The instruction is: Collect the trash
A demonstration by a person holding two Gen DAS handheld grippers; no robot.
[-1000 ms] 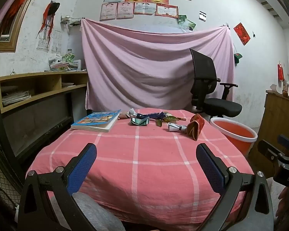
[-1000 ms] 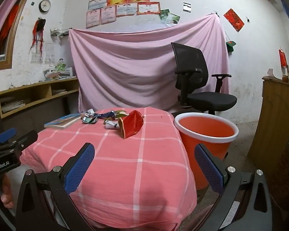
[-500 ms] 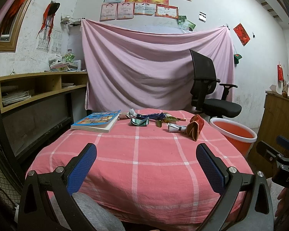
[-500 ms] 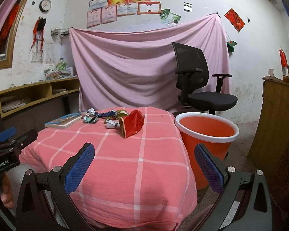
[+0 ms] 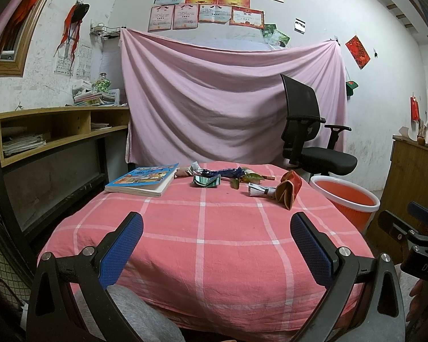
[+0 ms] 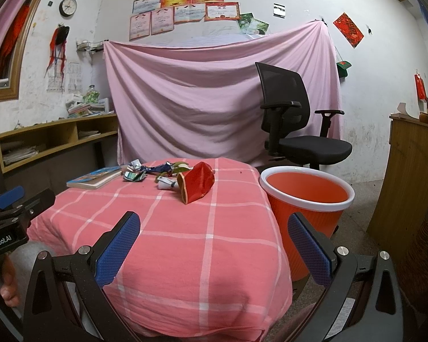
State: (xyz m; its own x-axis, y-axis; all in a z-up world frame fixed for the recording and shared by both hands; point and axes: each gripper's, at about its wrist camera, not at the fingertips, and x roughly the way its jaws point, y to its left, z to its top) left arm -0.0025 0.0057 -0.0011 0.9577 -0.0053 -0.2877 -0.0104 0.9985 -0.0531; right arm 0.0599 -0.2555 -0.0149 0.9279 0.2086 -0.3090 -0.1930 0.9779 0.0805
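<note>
Trash lies at the far end of the pink checked table (image 5: 208,245): a crumpled red wrapper (image 5: 288,188) (image 6: 197,181), a white rolled paper (image 5: 258,191), a green-silver wrapper (image 5: 207,181), a dark blue wrapper (image 5: 228,172) and green leaves (image 5: 249,178). An orange bin (image 6: 306,199) (image 5: 346,199) stands on the floor right of the table. My left gripper (image 5: 216,230) is open and empty over the table's near end. My right gripper (image 6: 214,232) is open and empty above the table's near right corner.
A blue book (image 5: 142,181) lies at the table's far left. A black office chair (image 6: 296,131) stands behind the bin. Wooden shelves (image 5: 51,131) line the left wall, a wooden cabinet (image 6: 408,176) the right. A pink sheet (image 5: 228,102) hangs behind.
Both grippers have barely moved; the view shifts very slightly. Nothing on the table has moved.
</note>
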